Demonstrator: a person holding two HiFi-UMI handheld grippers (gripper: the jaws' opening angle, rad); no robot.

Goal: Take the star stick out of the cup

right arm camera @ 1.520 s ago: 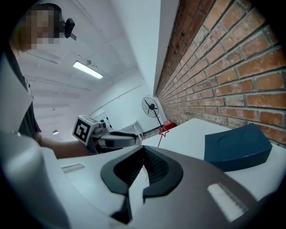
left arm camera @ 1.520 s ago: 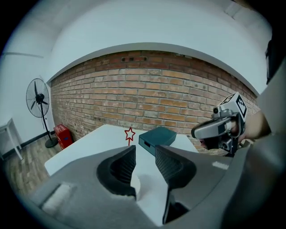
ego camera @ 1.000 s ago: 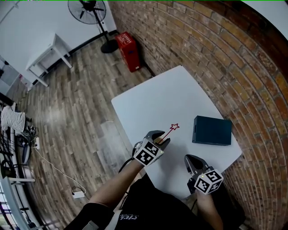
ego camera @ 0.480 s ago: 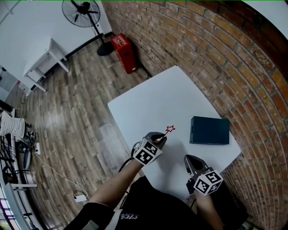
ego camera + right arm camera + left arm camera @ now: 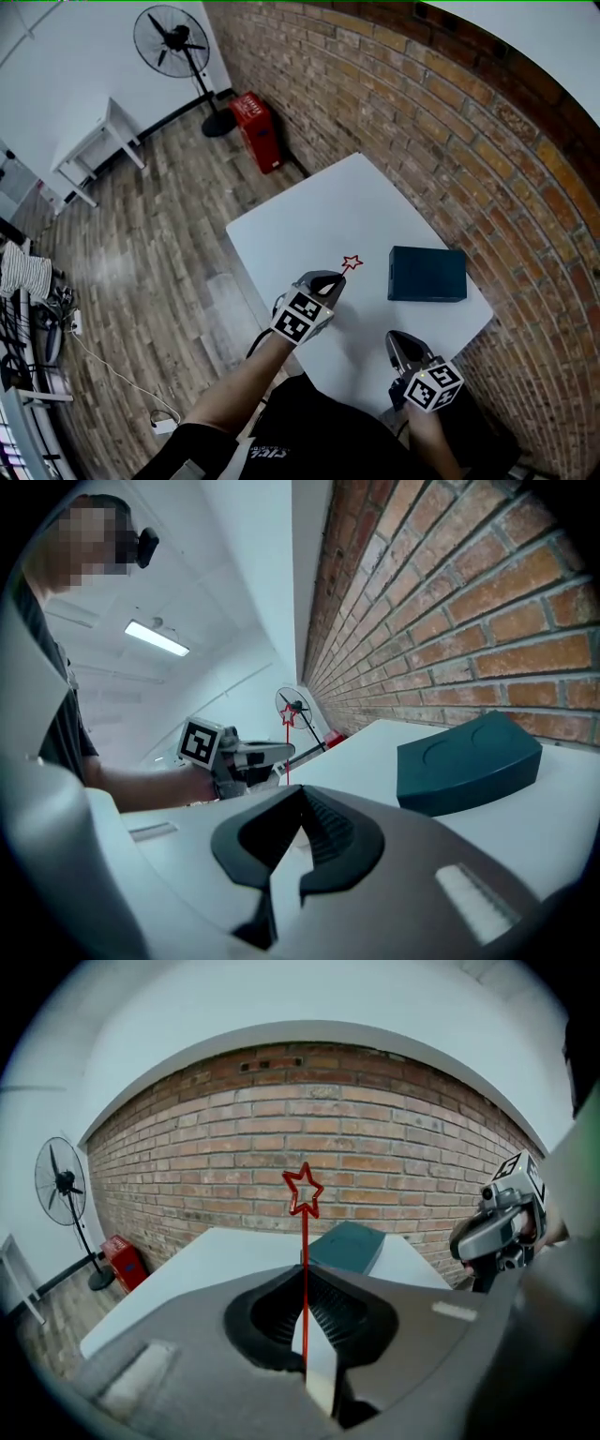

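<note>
The star stick (image 5: 352, 262) is a thin red rod with an outlined star on top. It stands upright between the jaws of my left gripper (image 5: 333, 281) over the white table (image 5: 309, 216). In the left gripper view the star stick (image 5: 303, 1190) rises straight from my left gripper (image 5: 305, 1335), whose jaws are closing tight and pinch the stem. My right gripper (image 5: 398, 342) hovers near the table's front right edge, shut with nothing in it. From the right gripper view (image 5: 277, 874) the star (image 5: 288, 717) shows above the left gripper (image 5: 272, 754). No cup is in view.
A dark teal box (image 5: 427, 274) lies on the table to the right of the stick, near the brick wall (image 5: 450, 141). On the wooden floor beyond stand a red crate (image 5: 255, 117), a fan (image 5: 173, 37) and a white bench (image 5: 94, 131).
The left jaws, open around the stem a second ago, have shut on it. The stick has gone from leaning right to nearly upright. The right gripper has hardly moved.
</note>
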